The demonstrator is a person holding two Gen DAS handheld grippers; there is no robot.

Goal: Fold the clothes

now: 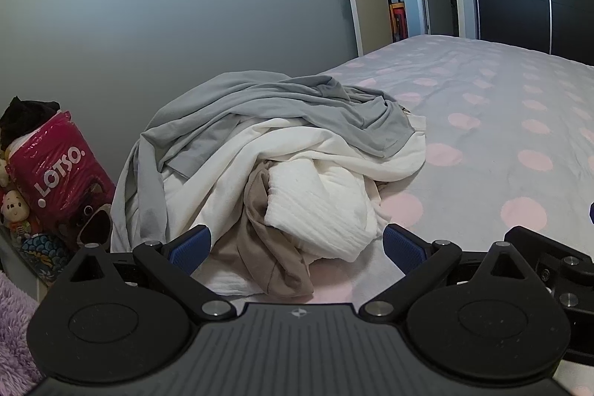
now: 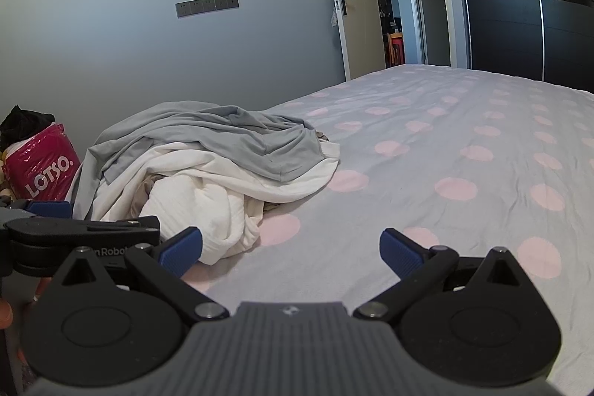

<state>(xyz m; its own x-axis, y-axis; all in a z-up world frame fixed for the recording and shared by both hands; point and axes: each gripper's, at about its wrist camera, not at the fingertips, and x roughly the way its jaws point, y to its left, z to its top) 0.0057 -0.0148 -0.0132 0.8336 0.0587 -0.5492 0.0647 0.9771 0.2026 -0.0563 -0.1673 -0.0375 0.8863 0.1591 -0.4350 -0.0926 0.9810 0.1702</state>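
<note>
Two claws, and I'm holding both of them wide, nothing between the blue pads on either. Starting with my left gripper (image 1: 297, 245): it's hovering right at the near edge of the clothes pile (image 1: 274, 151), which is filling the middle of the left wrist view. Straight ahead between its fingers I'm seeing a tan garment (image 1: 267, 240) and a ribbed white piece (image 1: 319, 210), almost at the pads but not touching that I can tell. Above those, a smooth white garment (image 1: 230, 166), and draped over the top a grey one (image 1: 282, 106) running from the left of the frame up toward the right.

Moving out to my right gripper (image 2: 289, 245): it's pointing mostly at bare spotted bedsheet (image 2: 445, 143), and the pile is sitting off in the left half of its view, its long axis stretching from lower left toward the centre. My left claw is showing at that frame's lower left edge.

So I'm judging the left claw the nearer one, with nothing folded yet; the heap lies dead ahead of it and left of the right claw. A pink LOTSO bag (image 1: 59, 173) is standing past the pile, far left.
</note>
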